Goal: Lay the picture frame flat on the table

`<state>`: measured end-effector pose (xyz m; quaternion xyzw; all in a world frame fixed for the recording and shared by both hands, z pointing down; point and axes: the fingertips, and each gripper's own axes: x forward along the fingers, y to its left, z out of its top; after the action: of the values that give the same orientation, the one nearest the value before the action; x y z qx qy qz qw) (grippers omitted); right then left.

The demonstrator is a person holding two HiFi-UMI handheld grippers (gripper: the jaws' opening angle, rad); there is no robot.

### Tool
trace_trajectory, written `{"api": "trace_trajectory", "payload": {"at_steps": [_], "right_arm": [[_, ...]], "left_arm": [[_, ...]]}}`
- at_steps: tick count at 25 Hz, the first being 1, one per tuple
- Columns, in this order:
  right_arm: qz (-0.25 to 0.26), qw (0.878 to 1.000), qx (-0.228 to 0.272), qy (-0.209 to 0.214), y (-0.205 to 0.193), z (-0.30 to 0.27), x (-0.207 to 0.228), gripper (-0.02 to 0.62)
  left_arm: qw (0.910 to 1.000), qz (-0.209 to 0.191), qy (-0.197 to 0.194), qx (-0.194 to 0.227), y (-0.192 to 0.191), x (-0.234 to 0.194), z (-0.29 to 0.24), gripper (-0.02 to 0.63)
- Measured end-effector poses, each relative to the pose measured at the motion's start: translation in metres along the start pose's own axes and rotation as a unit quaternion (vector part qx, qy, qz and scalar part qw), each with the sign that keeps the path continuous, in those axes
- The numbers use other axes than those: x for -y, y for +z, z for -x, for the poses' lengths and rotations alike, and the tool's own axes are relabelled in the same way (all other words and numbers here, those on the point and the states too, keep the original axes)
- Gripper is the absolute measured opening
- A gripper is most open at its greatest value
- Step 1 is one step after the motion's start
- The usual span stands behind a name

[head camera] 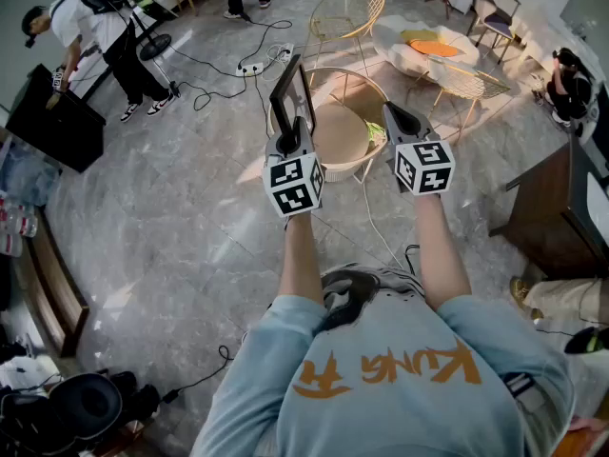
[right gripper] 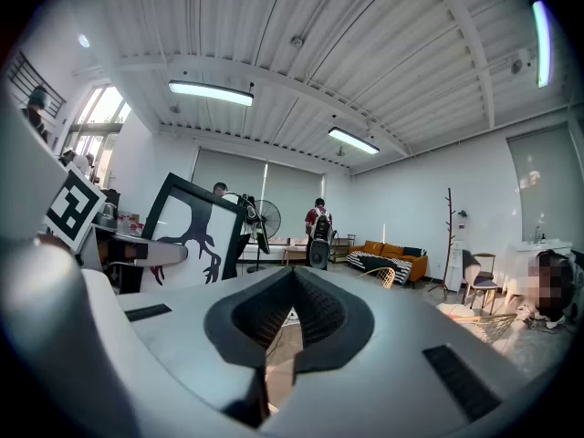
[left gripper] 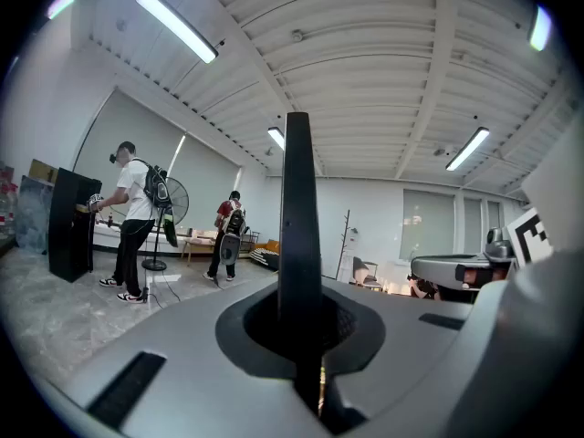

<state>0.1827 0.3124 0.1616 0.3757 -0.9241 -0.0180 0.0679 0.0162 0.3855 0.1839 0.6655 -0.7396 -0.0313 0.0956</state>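
Upright, picture frame (head camera: 289,88) clamped in left gripper (head camera: 296,127)

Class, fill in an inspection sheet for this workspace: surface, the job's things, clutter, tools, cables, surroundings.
Surface: round table, below and ahead of both tools.
Job's things: picture frame, upright, not yet laid flat.
Clutter: small greenish thing at the table's edge, too small to identify.
Tools: left tool shut on the frame's lower edge; right tool shut, empty.
Cables: power strip with black leads across the floor; white cable beside the table.
Surroundings: person standing at left; wire chair beyond the table.
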Motion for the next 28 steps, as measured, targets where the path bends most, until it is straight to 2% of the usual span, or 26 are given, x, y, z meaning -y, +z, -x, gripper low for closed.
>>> {"api": "trace_trajectory", "payload": {"at_steps": [9,15,28], "right_arm": [[0.007,1.0,-0.002,-0.003,-0.002,-0.002,0.005,-0.003],[0.045,0.998,-0.014,-0.036,-0.004,0.003,0.008,-0.003],[0.034,0.997,-0.037,-0.058,-0.024,0.013,0.022,-0.003]], "left_arm": [[1.0,0.005,-0.005,-0.003,-0.003,0.002,-0.009,0.025],[0.9998,0.01,-0.015,-0.01,-0.009,0.004,-0.013,0.025],[0.999,0.026,-0.024,-0.028,-0.026,0.004,-0.023,0.025]]}}
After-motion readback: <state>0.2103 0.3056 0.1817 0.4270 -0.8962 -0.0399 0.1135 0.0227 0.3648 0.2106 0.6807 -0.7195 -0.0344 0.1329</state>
